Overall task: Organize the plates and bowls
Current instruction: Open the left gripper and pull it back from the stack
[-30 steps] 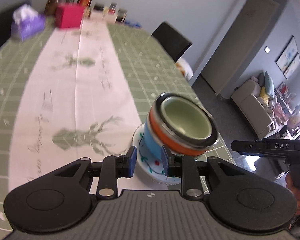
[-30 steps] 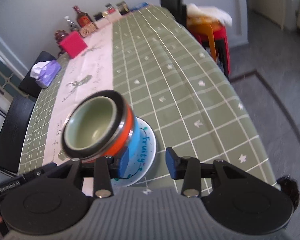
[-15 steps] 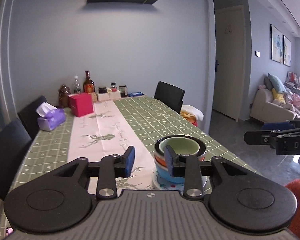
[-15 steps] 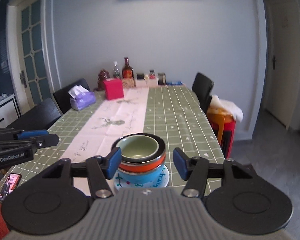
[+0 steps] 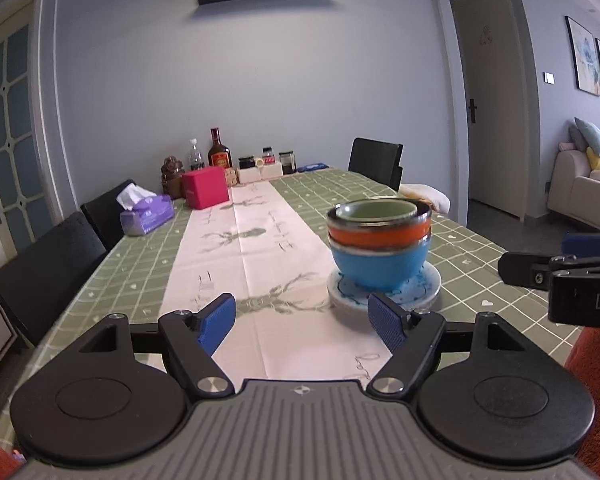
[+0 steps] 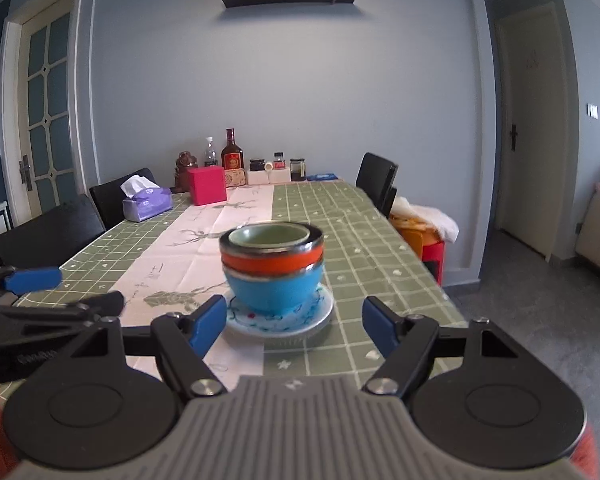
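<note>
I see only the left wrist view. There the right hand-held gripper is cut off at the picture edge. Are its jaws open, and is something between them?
Observer: The right hand-held gripper is open. Its jaws have just been opening, and the pads touch nothing. The bowl stack on its plate stands just ahead of them.
Operator: What does the white cloth beside the table lie on?
Observer: The white cloth lies on an orange and red stool.
</note>
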The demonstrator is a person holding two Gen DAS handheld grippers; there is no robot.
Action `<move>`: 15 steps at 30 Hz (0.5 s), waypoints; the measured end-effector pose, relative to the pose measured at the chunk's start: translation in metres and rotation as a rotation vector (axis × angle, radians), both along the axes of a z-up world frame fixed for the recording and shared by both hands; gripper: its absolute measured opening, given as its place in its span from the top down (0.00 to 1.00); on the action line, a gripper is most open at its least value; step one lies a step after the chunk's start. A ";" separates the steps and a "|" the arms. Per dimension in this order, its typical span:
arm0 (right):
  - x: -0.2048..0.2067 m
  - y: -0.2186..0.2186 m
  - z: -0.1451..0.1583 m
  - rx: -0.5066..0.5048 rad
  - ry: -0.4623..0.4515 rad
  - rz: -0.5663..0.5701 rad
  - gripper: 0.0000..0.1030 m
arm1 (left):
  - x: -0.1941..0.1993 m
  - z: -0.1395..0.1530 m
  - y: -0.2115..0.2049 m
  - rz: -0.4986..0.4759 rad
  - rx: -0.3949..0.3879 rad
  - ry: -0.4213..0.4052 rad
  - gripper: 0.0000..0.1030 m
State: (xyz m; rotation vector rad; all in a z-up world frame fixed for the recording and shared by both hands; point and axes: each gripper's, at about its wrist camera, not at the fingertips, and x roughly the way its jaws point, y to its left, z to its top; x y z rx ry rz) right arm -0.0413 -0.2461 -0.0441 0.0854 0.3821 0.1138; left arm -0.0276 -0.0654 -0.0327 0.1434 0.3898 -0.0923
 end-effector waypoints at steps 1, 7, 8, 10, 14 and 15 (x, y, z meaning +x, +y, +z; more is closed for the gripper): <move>0.000 0.001 -0.005 0.011 0.005 -0.002 0.28 | -0.001 -0.004 0.000 -0.001 -0.014 0.007 0.14; -0.004 0.012 -0.020 -0.034 -0.014 0.011 0.26 | 0.000 -0.027 -0.005 0.025 0.020 0.059 0.14; -0.007 0.014 -0.022 -0.050 -0.026 0.008 0.25 | 0.000 -0.028 -0.004 0.026 0.009 0.072 0.14; -0.008 0.016 -0.025 -0.068 -0.038 -0.001 0.24 | 0.000 -0.031 -0.002 0.027 -0.013 0.095 0.14; -0.007 0.012 -0.026 -0.049 -0.038 -0.012 0.24 | -0.001 -0.034 -0.003 0.034 0.004 0.101 0.14; -0.007 0.011 -0.026 -0.041 -0.035 -0.016 0.24 | -0.001 -0.034 -0.002 0.033 0.001 0.103 0.14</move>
